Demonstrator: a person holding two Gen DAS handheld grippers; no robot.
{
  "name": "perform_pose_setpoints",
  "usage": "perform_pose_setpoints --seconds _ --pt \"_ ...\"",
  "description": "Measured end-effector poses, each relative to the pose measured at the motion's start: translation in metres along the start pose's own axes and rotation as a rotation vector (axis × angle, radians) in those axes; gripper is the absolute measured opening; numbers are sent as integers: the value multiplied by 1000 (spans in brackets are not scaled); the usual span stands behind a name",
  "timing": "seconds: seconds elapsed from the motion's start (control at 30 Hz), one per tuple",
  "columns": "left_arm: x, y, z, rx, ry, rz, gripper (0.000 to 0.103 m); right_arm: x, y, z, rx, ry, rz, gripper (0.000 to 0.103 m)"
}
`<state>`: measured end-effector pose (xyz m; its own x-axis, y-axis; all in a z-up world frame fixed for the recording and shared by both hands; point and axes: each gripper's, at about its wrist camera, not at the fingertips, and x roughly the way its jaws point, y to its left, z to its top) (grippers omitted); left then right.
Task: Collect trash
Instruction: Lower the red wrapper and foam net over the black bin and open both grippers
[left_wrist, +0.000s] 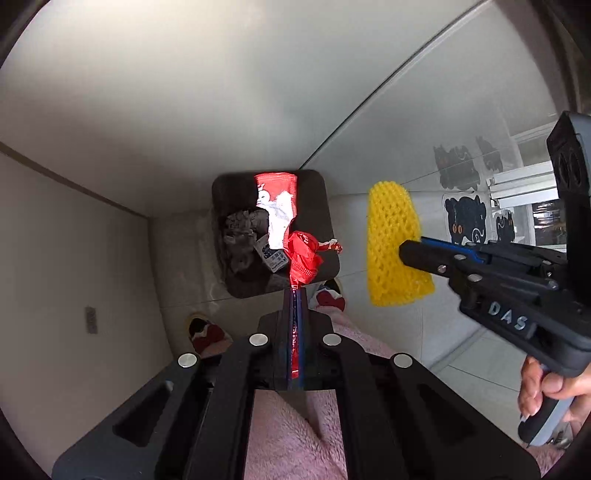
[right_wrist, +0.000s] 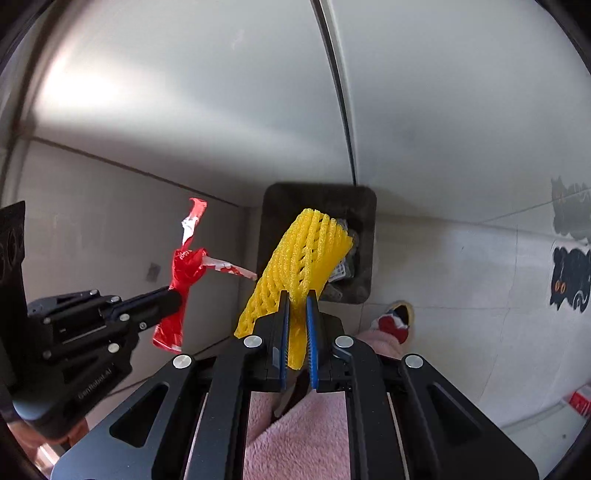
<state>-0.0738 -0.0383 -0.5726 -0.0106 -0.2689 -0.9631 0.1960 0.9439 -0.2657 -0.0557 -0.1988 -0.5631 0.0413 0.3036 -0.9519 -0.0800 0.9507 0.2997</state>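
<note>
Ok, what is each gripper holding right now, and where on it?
Left gripper: the red wrapper, pinched near its middle. Right gripper: the yellow foam net, at its lower end.

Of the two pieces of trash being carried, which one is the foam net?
The yellow foam net, clamped in the right tongs. It is an open mesh sleeve; the other piece, in the left tongs, is a crumpled red wrapper.

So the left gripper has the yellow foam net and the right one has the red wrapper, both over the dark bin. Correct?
Not quite, the hands are swapped. The left gripper is shut on the red wrapper, and the right gripper holds the yellow foam net; each wrist view shows its own catch. Both do hang over the dark bin.
</note>
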Motion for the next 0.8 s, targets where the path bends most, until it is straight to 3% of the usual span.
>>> perform_pose_setpoints --seconds 0.37,0.63,0.77,0.8 --pt "40 6 18 -16 49 -9 0 44 -12 17 51 54 5 10" --pt "39 6 23 -20 42 -11 1 48 -13 26 73 40 6 13" --pt "35 4 26 -14 31 -6 19 45 -13 33 90 32 5 15" --pt "34 4 26 -13 29 -3 21 43 -12 35 94 28 4 20"
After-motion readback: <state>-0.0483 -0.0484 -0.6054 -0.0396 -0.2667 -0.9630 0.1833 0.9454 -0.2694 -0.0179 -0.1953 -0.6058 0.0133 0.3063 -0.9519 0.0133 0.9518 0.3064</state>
